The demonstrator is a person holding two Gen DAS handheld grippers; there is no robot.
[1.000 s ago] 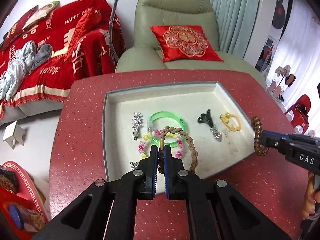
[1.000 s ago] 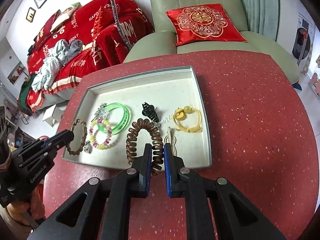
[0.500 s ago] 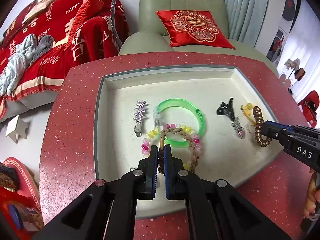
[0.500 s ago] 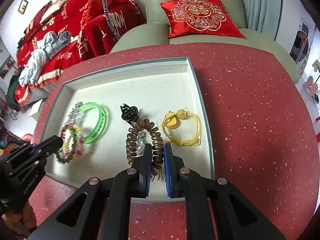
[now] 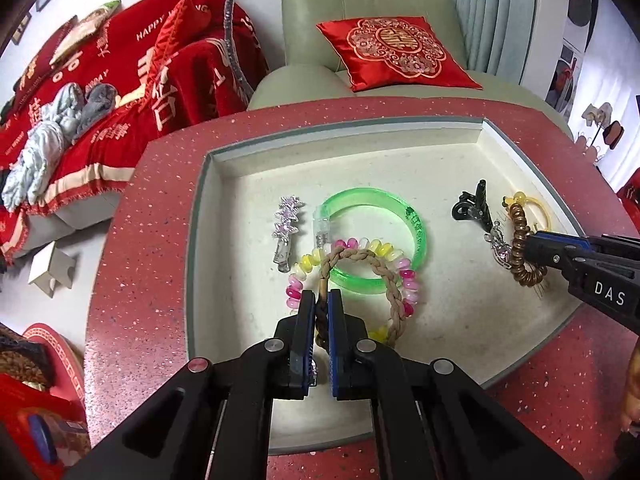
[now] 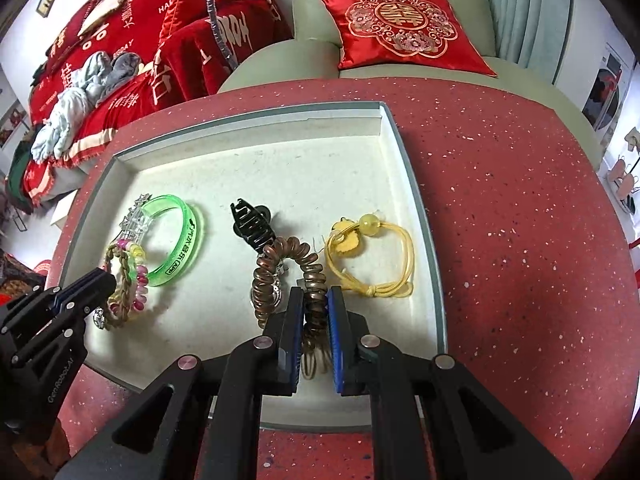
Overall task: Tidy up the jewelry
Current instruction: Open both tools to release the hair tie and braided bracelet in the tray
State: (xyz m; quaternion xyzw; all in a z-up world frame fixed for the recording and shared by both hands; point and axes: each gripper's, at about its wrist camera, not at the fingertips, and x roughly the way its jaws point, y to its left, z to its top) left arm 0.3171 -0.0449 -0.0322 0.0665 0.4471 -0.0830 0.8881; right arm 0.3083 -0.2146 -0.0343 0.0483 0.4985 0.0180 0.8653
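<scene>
My left gripper point(image 5: 321, 300) is shut on a tan braided bracelet point(image 5: 384, 276), low over a pink and yellow beaded bracelet point(image 5: 296, 284) and a green bangle point(image 5: 416, 232) in the white tray point(image 5: 360, 160). My right gripper point(image 6: 314, 300) is shut on a brown spiral hair tie point(image 6: 280, 252), which hangs down to the tray floor point(image 6: 280, 160) between a black claw clip point(image 6: 250, 220) and a yellow hair tie point(image 6: 372, 264). From the left wrist the right gripper point(image 5: 532, 248) shows at the tray's right side. Whether either held piece rests on the floor I cannot tell.
A silver hair clip point(image 5: 286, 228) lies left of the bangle, and a small silver charm point(image 5: 498, 244) lies under the spiral tie. The tray is sunk into a red speckled table point(image 6: 520, 220). Behind it stand a green armchair point(image 5: 360, 8) and a red-covered sofa point(image 5: 120, 80).
Both grippers came down and forward from the tray's near edge to low over its floor, each still gripping its piece. The braided bracelet now overlaps the beaded one.
</scene>
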